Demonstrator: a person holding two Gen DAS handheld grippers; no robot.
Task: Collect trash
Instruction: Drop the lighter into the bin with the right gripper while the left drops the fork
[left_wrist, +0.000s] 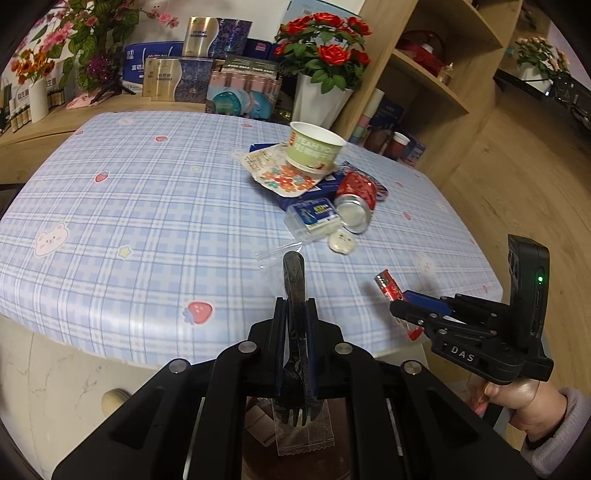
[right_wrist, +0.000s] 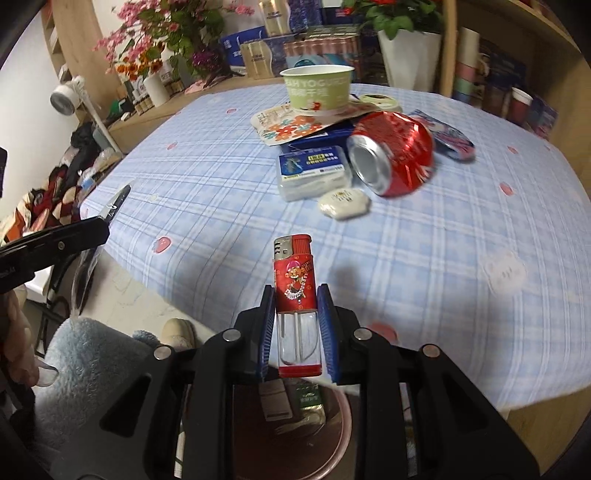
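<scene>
1. Gripping a black plastic fork in clear wrapper (left_wrist: 294, 317), the left gripper (left_wrist: 295, 306) hangs over the table edge.
2. Clamping a red disposable lighter (right_wrist: 295, 291), the right gripper (right_wrist: 295, 295) hovers above a pink round bin (right_wrist: 343, 435).
3. Crushed red drink can (right_wrist: 391, 155) lies on the blue checked tablecloth (right_wrist: 221, 184).

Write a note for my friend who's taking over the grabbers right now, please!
Left hand-held gripper: shut on a wrapped black plastic fork.
Right hand-held gripper: shut on a red lighter.
Both are held at the table's near edge, above the trash bin, which already holds a few items.
Left on the table: green yogurt cup, flowery wrapper, crushed red can, clear plastic box, small white packet.
Next: probably drop both, then fetch the rest.
</scene>
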